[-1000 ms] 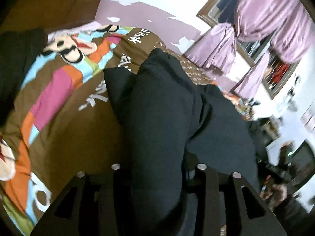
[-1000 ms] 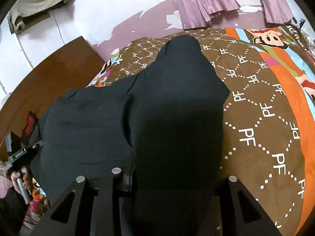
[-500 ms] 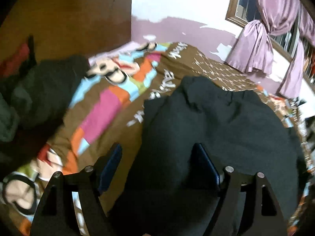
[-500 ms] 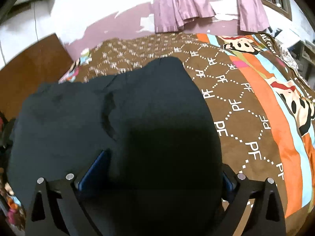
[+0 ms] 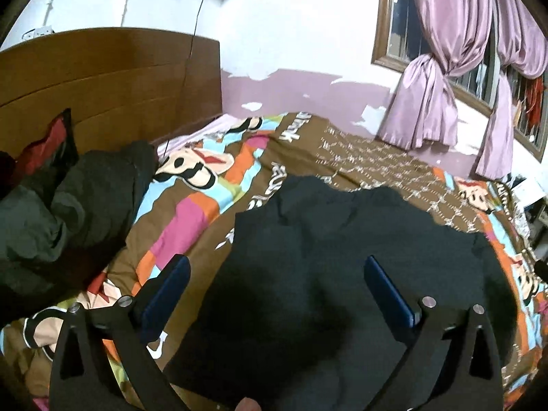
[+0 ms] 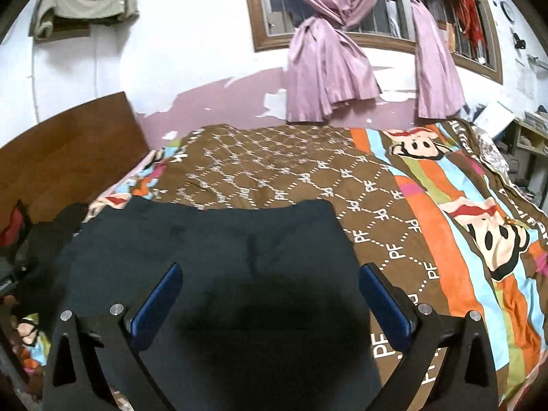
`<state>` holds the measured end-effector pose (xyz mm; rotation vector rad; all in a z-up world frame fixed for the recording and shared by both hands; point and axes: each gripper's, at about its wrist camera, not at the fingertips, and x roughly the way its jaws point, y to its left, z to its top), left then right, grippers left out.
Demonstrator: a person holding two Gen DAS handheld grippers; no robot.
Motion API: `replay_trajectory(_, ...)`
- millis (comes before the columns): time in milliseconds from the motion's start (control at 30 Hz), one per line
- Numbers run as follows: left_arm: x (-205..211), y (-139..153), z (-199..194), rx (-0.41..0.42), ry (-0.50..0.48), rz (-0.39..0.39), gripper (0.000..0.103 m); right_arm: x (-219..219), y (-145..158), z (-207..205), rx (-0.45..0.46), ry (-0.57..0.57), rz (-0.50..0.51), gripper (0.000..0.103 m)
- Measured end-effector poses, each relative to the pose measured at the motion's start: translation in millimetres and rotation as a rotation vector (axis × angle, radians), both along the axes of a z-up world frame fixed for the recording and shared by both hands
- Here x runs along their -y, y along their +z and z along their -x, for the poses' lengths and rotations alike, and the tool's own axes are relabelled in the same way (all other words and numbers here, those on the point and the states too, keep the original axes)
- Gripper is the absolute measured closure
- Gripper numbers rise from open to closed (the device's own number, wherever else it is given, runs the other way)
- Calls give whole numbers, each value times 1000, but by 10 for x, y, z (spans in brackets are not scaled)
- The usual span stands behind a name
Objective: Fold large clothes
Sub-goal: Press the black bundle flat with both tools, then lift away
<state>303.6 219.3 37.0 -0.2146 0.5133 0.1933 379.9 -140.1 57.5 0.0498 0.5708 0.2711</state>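
A large black garment (image 5: 342,257) lies spread flat on the bed's patterned brown blanket (image 5: 359,157); it also shows in the right wrist view (image 6: 222,250). My left gripper (image 5: 277,274) is open and empty above the garment's near left part, blue pads (image 5: 167,287) wide apart. My right gripper (image 6: 270,281) is open and empty above the garment's near right part, its right pad (image 6: 383,294) near the garment's right edge. The garment's near edge is hidden below both grippers.
A heap of dark clothes (image 5: 68,205) lies at the bed's left by the wooden headboard (image 5: 102,82). Purple curtains (image 6: 325,58) hang at the window behind the bed. The bare blanket (image 6: 445,222) extends right of the garment. Shelves (image 6: 527,137) stand far right.
Both grippers held raised folds of the black garment a second ago. They have let go and opened, and the garment now lies flat on the bed.
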Motion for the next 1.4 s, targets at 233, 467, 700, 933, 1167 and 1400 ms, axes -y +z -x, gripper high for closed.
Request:
replay_trajectory(233,204,245,224,-7,-90,-65,3,-100,294,351,-25,89,-26,0)
replay_trajectory(467,300,522,446,22,-218,-27,3,-225,639,708,5,85,52,0)
replay_trajectory(700,352,881,723,82,-243,-46,3,-314,918,1116,80,99,40,0)
replay_trajectory(933,405,1090,1089,138,-235,-144,3,-387,1099,1447,125,114,25,0)
replay_trajectory(1167,399,935,1489,140,-182,-210,3,-461,1140,1844,176,147,10,0)
replay_trajectory(1400,457,759,1994,160,-159,-199,3,-486,1013,2224,177,195,-58,0)
